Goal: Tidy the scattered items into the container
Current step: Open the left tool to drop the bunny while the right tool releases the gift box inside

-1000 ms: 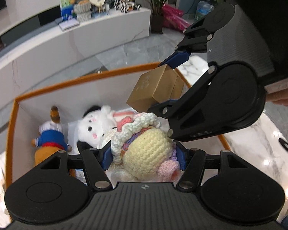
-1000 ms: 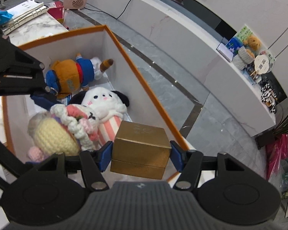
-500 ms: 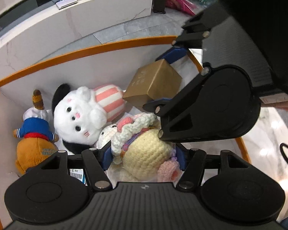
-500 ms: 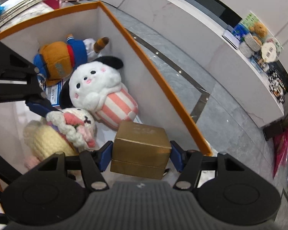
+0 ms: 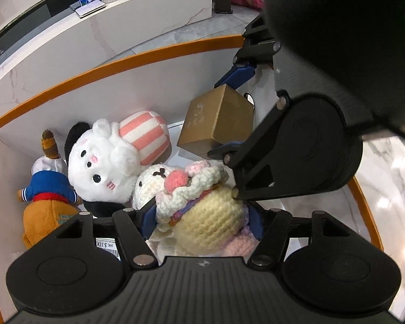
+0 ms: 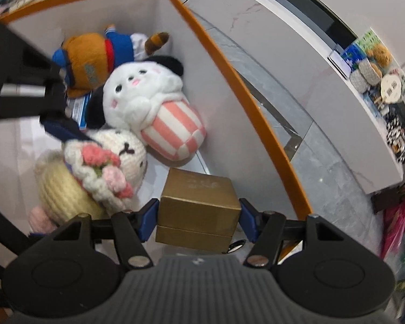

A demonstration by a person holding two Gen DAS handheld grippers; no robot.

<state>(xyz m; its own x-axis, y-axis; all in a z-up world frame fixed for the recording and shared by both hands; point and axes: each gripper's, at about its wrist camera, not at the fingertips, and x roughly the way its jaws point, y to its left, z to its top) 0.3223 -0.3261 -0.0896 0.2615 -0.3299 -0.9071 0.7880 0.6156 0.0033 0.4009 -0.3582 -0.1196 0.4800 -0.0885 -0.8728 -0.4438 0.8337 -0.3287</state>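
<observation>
The container is a white box with an orange rim. Inside it, my left gripper has a cream crochet doll between its blue pads. The jaws are opening while both pads still touch the doll. The doll's head droops onto the box floor. Just to the right, my right gripper is shut on a gold box and holds it low inside the container by the far wall.
A white plush with pink stripes and an orange plush in a blue top lie in the box with a price tag. Marble tabletop lies outside. A white counter stands beyond.
Both grippers have sunk deeper into the box with their loads. The doll's head has tipped forward so its face shows, and the left jaws stand slightly wider.
</observation>
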